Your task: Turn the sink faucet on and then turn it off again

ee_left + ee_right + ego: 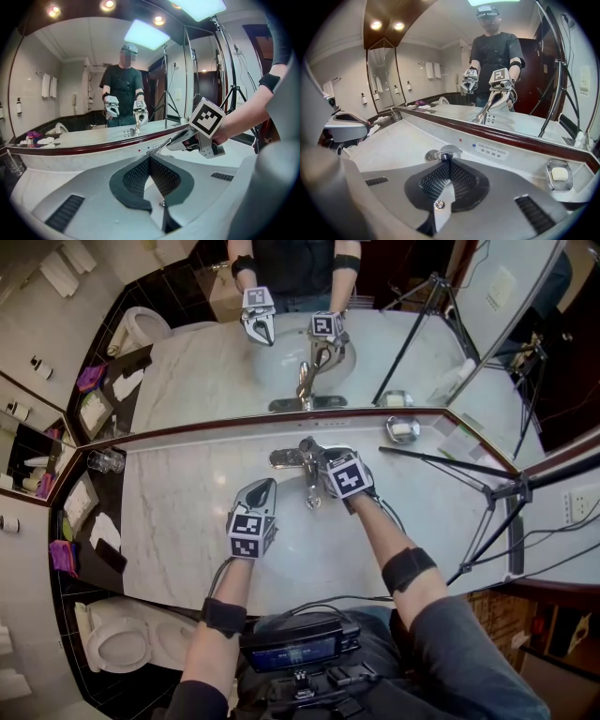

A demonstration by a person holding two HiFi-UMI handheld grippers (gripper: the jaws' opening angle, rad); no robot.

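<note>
- Two grippers in frame, one per hand, both above a white marble counter (pixel 178 531) with an inset sink (pixel 300 545).
- Task item, the faucet (pixel 289 457): chrome, at the back middle of the sink, just in front of the low ledge (pixel 525 151) under the mirror (pixel 225 362). Spout (pixel 313 500) reaching out over the bowl.
- Left gripper (pixel 262 491): over the sink's left side, near the faucet but apart from it, pointing toward the mirror. Pads (pixel 136 177) pressed fully together at the tips, nothing between them.
- Right gripper (pixel 317 463): lying over the faucet from the right, marker cube (pixel 345 476) facing up. Pads (pixel 461 182) likewise closed tip to tip, nothing clamped. Tips right at the faucet's rounded chrome top; touching or just short of it, cannot tell.
- Ledge behind the faucet: red dot (pixel 461 139), blue dot (pixel 474 146), then a small label (pixel 491 151) reading NON POTABLE WATER.
- Soap dish (pixel 403 429) with a pale bar (pixel 559 174) in it, on the counter right of the faucet, well apart from both grippers.
- Glass tumbler (pixel 105 461) at the counter's far left corner.
- Tripod (pixel 487 493) at the counter's right end; toilet (pixel 117 638) on the floor at lower left.
- Mirror: reflection of the person (pixel 494 51), both grippers and the faucet.
</note>
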